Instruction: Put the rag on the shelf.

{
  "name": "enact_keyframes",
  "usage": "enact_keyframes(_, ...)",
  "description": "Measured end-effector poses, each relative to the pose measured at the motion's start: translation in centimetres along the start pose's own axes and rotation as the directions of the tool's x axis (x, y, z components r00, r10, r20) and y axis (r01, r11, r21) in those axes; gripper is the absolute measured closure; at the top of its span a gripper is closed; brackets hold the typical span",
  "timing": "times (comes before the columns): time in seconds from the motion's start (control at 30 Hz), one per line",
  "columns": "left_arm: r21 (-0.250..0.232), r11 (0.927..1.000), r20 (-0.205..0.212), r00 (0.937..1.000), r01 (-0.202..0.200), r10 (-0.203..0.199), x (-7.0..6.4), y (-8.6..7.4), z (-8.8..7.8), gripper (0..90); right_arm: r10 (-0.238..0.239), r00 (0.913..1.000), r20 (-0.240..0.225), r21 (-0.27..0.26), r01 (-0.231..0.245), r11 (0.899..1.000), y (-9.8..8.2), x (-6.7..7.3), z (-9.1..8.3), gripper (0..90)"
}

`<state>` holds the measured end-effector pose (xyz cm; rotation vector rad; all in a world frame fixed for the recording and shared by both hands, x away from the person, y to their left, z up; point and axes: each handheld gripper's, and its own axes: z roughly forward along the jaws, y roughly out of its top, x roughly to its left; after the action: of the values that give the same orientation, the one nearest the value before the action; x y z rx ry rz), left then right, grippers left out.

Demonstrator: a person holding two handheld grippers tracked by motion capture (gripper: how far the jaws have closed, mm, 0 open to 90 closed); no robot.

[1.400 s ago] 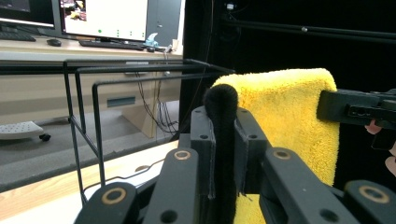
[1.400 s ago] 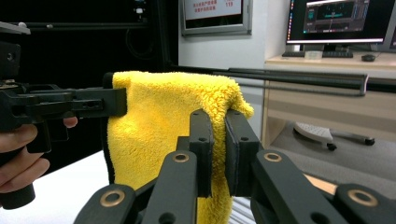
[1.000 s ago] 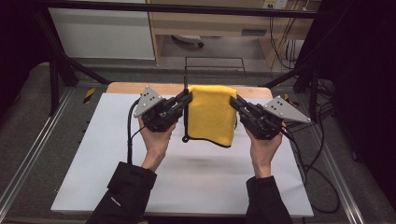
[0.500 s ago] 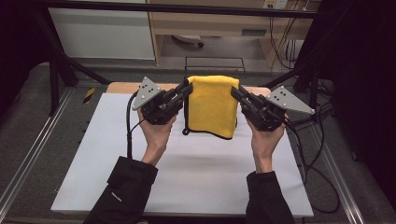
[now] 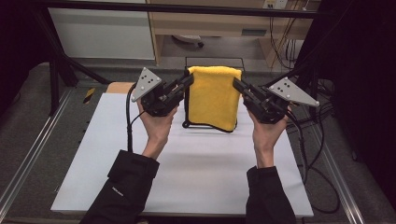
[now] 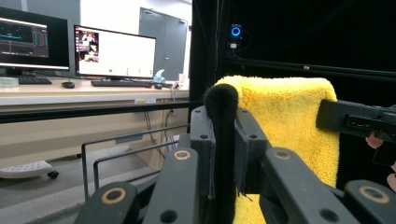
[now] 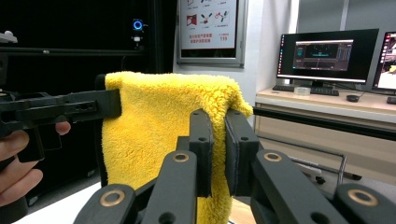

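A yellow fleece towel (image 5: 214,98) with a black bound edge hangs in the air over the far part of the white table (image 5: 196,172). My left gripper (image 5: 189,79) is shut on its upper left corner, and my right gripper (image 5: 236,84) is shut on its upper right corner. In the left gripper view the jaws (image 6: 222,140) pinch the towel's black edge, with the yellow cloth (image 6: 289,121) spreading right toward the other gripper (image 6: 355,121). The right gripper view has its jaws (image 7: 218,149) pressed on the yellow corner (image 7: 159,126), and the left gripper (image 7: 70,109) holds the far corner.
A black wire frame (image 5: 205,58) stands just beyond the table's far edge. Cables (image 5: 317,140) trail off the right side of the table. A desk with monitors (image 6: 114,51) lies farther back. A small yellow and black object (image 5: 88,94) sits by the left rail.
Both hands have risen together with the towel, so it hangs higher above the table. The grips on the two corners are unchanged.
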<state>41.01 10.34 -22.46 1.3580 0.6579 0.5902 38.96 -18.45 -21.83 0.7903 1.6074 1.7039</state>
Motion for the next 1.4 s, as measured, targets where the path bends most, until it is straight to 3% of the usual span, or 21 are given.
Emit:
enact_keyframes(0.73,-0.061,0.998,-0.019,0.9997,-0.016,0.014,0.6,2.7,1.0,79.6,-0.019,0.9998,0.01,-0.047,0.02,0.999,2.7,-0.6,1.8,82.9)
enact_keyframes(1.4,-0.087,0.9954,-0.035,0.9987,-0.04,0.038,1.0,5.9,2.3,79.6,-0.029,0.9995,0.016,-0.083,0.03,0.996,5.8,-1.5,3.2,82.9)
